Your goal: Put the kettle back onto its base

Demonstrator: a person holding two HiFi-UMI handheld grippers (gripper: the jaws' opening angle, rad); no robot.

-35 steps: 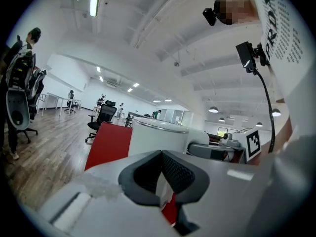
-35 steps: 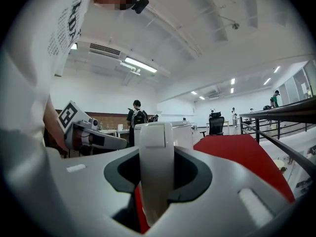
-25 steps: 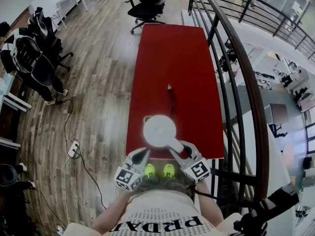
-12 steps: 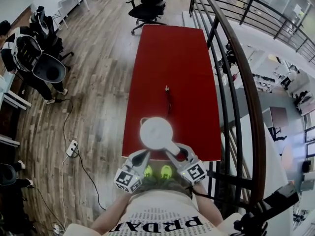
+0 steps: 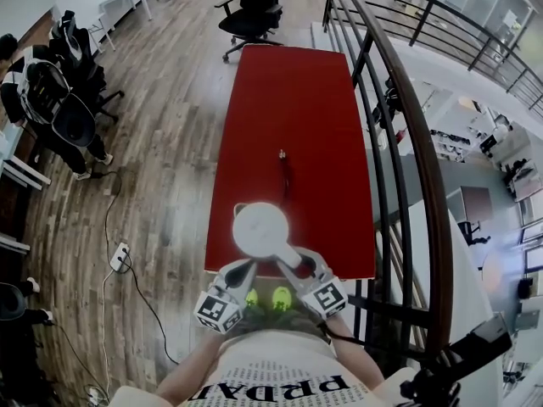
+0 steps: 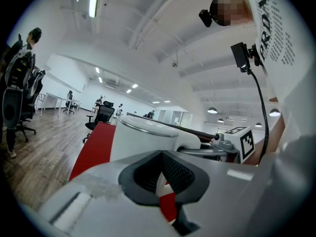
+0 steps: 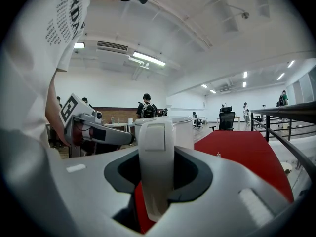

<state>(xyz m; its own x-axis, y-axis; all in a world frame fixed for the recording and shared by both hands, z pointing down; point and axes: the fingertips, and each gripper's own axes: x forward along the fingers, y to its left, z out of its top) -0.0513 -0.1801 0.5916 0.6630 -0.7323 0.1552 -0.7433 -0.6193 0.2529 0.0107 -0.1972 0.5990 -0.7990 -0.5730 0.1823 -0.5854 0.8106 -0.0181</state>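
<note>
A white kettle (image 5: 260,228) stands over the near end of the red table (image 5: 314,117), seen lid-up in the head view. Its handle (image 5: 288,254) points toward me, and my right gripper (image 5: 297,263) is shut on that handle (image 7: 154,147). My left gripper (image 5: 244,268) hangs just left of the kettle body (image 6: 143,139), its pads (image 6: 177,169) closed together with nothing between them. A thin dark cord (image 5: 282,176) runs from a small plug (image 5: 281,153) toward the kettle and vanishes under it. No base shows; the kettle hides what is beneath it.
A black metal railing (image 5: 399,142) runs along the table's right side. An office chair (image 5: 253,11) stands at the table's far end. More chairs (image 5: 64,100) and a floor power strip (image 5: 118,256) lie to the left on the wooden floor.
My left gripper has edged slightly toward the kettle. The kettle and my right gripper hold the same spot on the table; the head view has drifted a little.
</note>
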